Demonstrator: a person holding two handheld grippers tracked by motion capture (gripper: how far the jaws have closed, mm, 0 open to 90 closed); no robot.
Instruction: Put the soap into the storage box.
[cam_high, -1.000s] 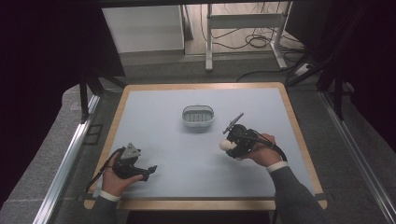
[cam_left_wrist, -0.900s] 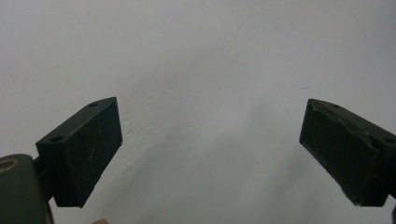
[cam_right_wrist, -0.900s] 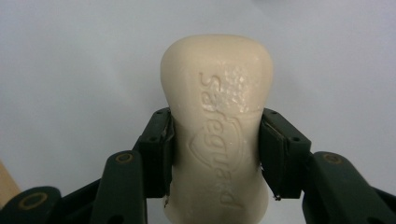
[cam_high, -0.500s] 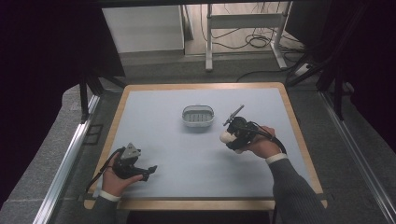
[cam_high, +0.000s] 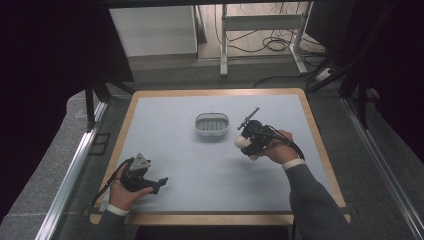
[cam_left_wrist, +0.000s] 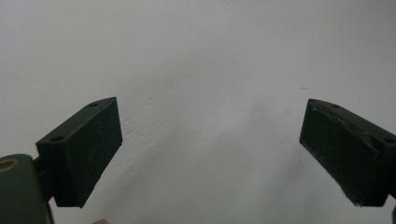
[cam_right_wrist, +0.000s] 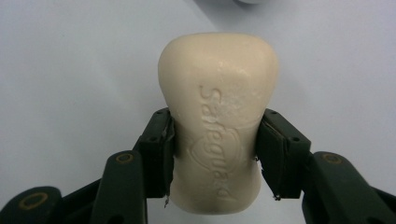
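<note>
The right gripper (cam_right_wrist: 214, 154) is clamped on a cream soap bar (cam_right_wrist: 218, 112), held just right of the small grey dish (cam_high: 212, 123) mid-table (cam_high: 200, 165). The left gripper (cam_left_wrist: 210, 154) sits near the front-left corner, jaws wide apart over bare surface
</note>
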